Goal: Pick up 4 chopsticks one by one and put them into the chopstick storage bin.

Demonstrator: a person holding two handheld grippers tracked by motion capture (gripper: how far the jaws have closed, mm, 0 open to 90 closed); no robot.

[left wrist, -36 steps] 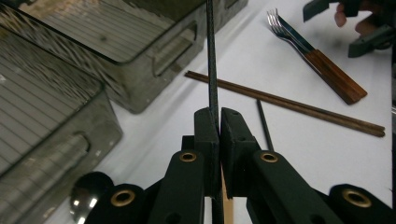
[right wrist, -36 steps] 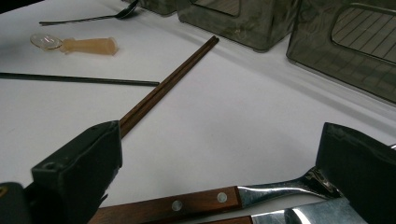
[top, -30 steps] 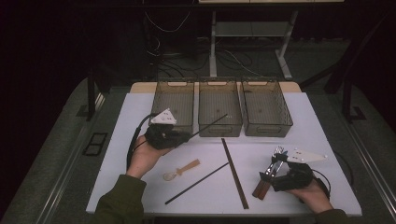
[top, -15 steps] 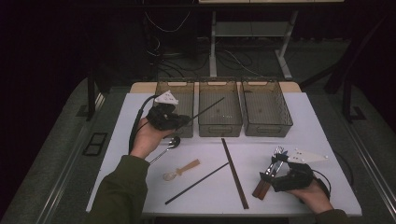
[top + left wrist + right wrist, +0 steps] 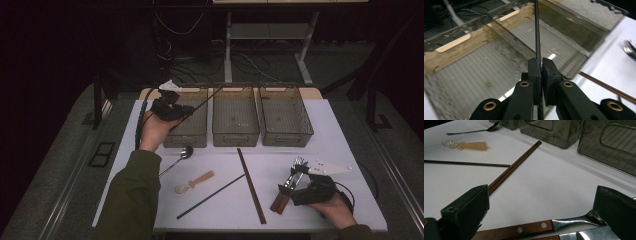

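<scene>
Left gripper (image 5: 176,111), clamped on a black chopstick (image 5: 202,102), held above the left bin (image 5: 192,137), at ten o'clock on the desk (image 5: 350,150). Best lowered level, lengthwise inside the walls, before letting go. Right gripper (image 5: 295,187) spread wide around wooden-handled cutlery (image 5: 524,228) at four o'clock. No readable brand, label or writing.

The room is dark beyond the white worktop (image 5: 350,150), which catches most of the light. Grey floor (image 5: 60,170) runs along both sides. Behind stands a pale table frame (image 5: 265,30), with loose cables (image 5: 200,65) below it, possibly power leads.
</scene>
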